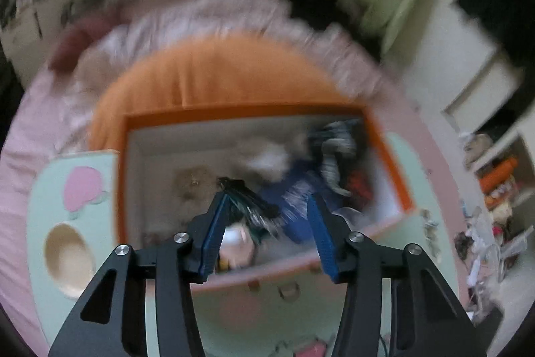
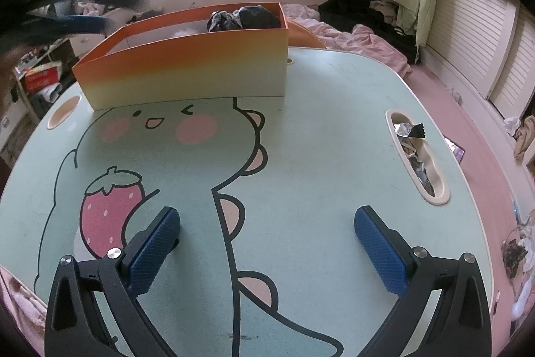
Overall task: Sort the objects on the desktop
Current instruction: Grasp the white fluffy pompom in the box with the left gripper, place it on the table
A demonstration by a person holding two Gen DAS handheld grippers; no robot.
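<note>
An orange box [image 1: 234, 115] stands on the mint cartoon table [image 2: 317, 156], and its near wall [image 2: 187, 66] fades to cream. Inside lie blue, striped and white soft things [image 1: 301, 183], and dark cloth [image 2: 244, 17] fills its right end. My left gripper [image 1: 267, 196] hovers over the box, very blurred, with its jaws part open. A dark streaked thing [image 1: 249, 203] sits by the left fingertip and stops short of the right one. I cannot tell if it hangs or lies in the box. My right gripper [image 2: 267, 213] stands wide open over the bare table top, holding nothing.
A long slot [image 2: 418, 156] in the table's right side holds crumpled wrappers. A round cup hole [image 2: 63, 112] sits at the far left corner. A bed with pink sheets and clothes [image 2: 361, 22] lies beyond the table. Clutter covers the floor at right.
</note>
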